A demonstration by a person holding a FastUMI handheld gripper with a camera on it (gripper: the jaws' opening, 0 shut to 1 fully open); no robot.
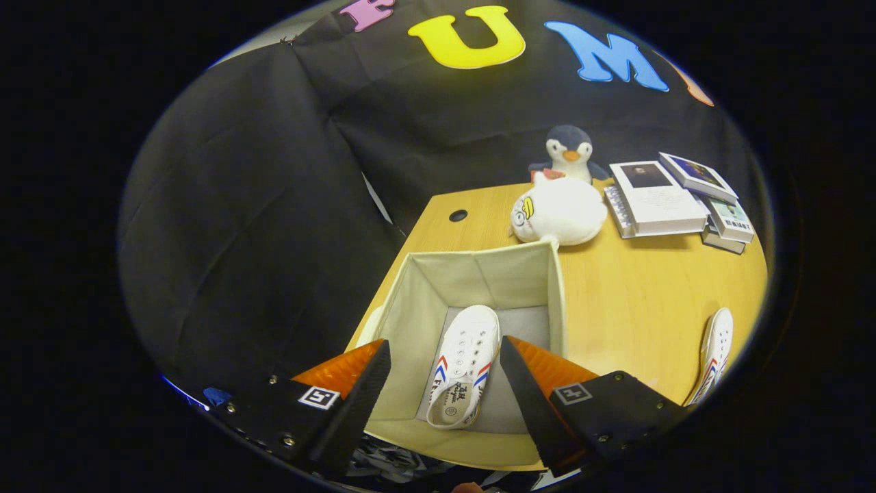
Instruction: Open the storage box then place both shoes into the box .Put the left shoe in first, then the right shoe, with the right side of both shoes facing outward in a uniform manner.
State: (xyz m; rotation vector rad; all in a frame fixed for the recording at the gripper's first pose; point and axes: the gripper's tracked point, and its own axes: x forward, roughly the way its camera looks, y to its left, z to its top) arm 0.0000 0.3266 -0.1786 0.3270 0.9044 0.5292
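Note:
An open beige fabric storage box (479, 274) stands on the wooden table, directly below my fingers. A white sneaker with red and blue stripes (464, 366) lies on the box's floor, toe pointing away, seen in the gap between the fingers. My gripper (445, 359) hovers above the box, open, with nothing held. A second matching white sneaker (715, 356) lies on the table well to the right of the box, beyond my right finger (530, 390).
Beyond the box sit a white plush toy (558, 216) and a penguin plush (569, 154). A stack of books (674, 198) lies at the table's far right. The table (636, 301) has a cable hole (458, 216) near its far left corner.

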